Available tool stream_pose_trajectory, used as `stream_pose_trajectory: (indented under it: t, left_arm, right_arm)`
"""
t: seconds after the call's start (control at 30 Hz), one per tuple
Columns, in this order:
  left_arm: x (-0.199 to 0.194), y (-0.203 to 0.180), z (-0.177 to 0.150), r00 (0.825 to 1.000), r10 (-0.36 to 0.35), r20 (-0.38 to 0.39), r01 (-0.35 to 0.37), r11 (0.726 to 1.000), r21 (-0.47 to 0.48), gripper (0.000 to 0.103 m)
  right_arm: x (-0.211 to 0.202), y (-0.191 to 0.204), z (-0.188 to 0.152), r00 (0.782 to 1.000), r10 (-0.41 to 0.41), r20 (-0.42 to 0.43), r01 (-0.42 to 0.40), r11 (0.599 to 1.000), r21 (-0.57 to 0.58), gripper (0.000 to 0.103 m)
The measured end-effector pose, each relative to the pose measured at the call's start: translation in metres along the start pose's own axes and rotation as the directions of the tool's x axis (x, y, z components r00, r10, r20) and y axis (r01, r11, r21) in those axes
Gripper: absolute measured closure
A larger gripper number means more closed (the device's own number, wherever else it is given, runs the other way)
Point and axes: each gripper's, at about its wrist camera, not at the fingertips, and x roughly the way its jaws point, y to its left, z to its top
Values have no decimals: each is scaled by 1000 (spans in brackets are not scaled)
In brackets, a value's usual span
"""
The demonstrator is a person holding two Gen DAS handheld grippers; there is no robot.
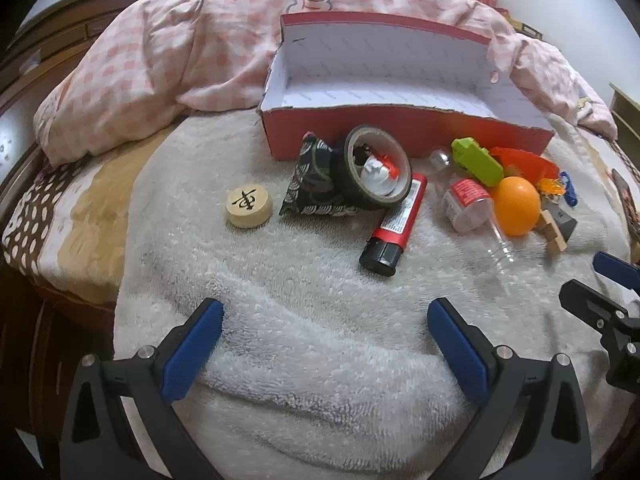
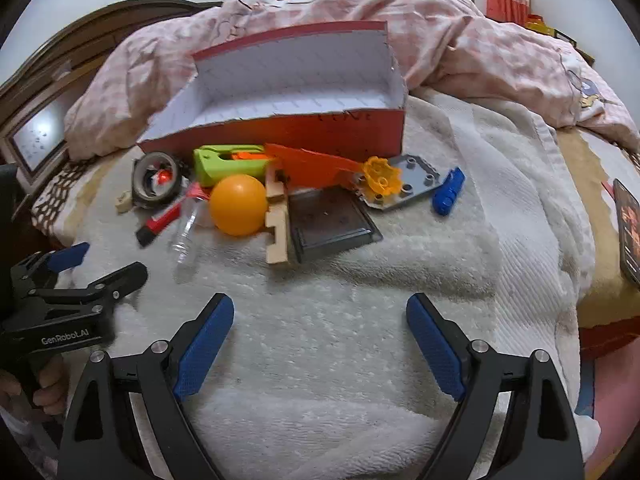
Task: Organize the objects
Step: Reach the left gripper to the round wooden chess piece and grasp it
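**Both jaws wide over bare towel, clutter ahead**

Towel [image 1: 320, 360] fills the space between my left gripper [image 1: 325, 320] fingers, which stand wide apart and hold nothing. Likewise my right gripper [image 2: 320, 316] gapes empty. Ahead of my left jaws lie a red-and-black tube [image 1: 394, 226], a tape roll [image 1: 376, 168] leaning on a patterned pouch [image 1: 312, 184], and a wooden chess piece [image 1: 249, 205] off to the left. Ahead of my right jaws sit an orange ball [image 2: 239, 205], a wooden block [image 2: 277, 220] and a dark square case [image 2: 332, 220]. Beyond them all stands the open red box [image 1: 400, 136], its inside bare.
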Motion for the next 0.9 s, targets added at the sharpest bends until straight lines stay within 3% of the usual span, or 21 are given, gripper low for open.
stream_pose_trajectory:
  t: [0.2, 0.47, 0.63, 0.8, 0.9]
  left_arm:
    - [-10, 8, 5, 999, -28, 21, 28, 1000, 5, 2]
    - [-14, 12, 15, 999, 2, 45, -4, 999, 44, 7]
    - [-13, 20, 23, 998, 6, 56, -9, 999, 46, 14]
    - [-6, 37, 30, 999, 4, 46, -5, 1000, 21, 29]
    - [-1, 45, 33, 999, 6, 41, -7, 1000, 6, 30]
  right_arm:
    - [-6, 8, 5, 999, 35, 25, -34, 999, -37, 12]
    - [-3, 9, 9, 998, 58, 10, -57, 998, -39, 12]
    - [-2, 9, 11, 998, 61, 10, -61, 998, -35, 12]
    - [-1, 8, 12, 998, 62, 0, -62, 997, -36, 13]
    - [1, 8, 15, 998, 62, -8, -62, 998, -31, 13]
